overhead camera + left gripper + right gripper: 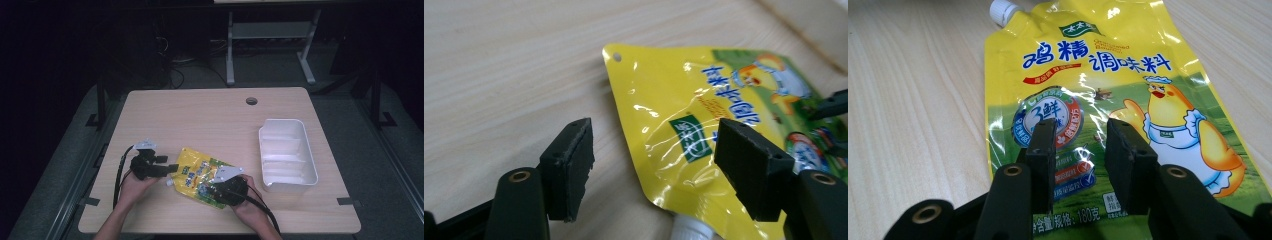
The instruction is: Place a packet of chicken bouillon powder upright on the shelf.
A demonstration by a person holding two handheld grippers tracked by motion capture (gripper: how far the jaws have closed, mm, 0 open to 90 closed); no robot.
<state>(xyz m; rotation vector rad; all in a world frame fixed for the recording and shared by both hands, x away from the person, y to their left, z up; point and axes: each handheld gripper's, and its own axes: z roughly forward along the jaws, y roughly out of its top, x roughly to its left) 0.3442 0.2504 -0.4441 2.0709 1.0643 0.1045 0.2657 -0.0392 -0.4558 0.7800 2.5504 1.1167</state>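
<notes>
Right gripper (1075, 150) poised low over the printed face of the yellow seasoning pouch (1098, 90), jaws set to a narrow gap with the bottom edge of the pouch just under them — whether the pads actually pinch the film cannot be told. Left gripper (654, 160) spread wide, one jaw over bare wood, the other over the pouch's spout-side corner, nothing held.

Largest first: light wooden table (210, 115), then the white plastic bin (287, 155) standing well to the right of the pouch, empty inside. Pouch (202, 175) flat on the table near the front edge, between the two grippers, spout end toward the left gripper (167, 167), bottom end under the right gripper (220, 186). Smallest: white screw cap (1002, 11) at the pouch's corner, shut, also showing at the bottom of the left gripper view (691, 230).

Step in hand, judged: getting a two-handed grip on the pouch — no lift begun. Next move calls for closing the left jaws on the spout corner and firming the right pair on the bottom edge; slick film, so a bite well in from the edge.
</notes>
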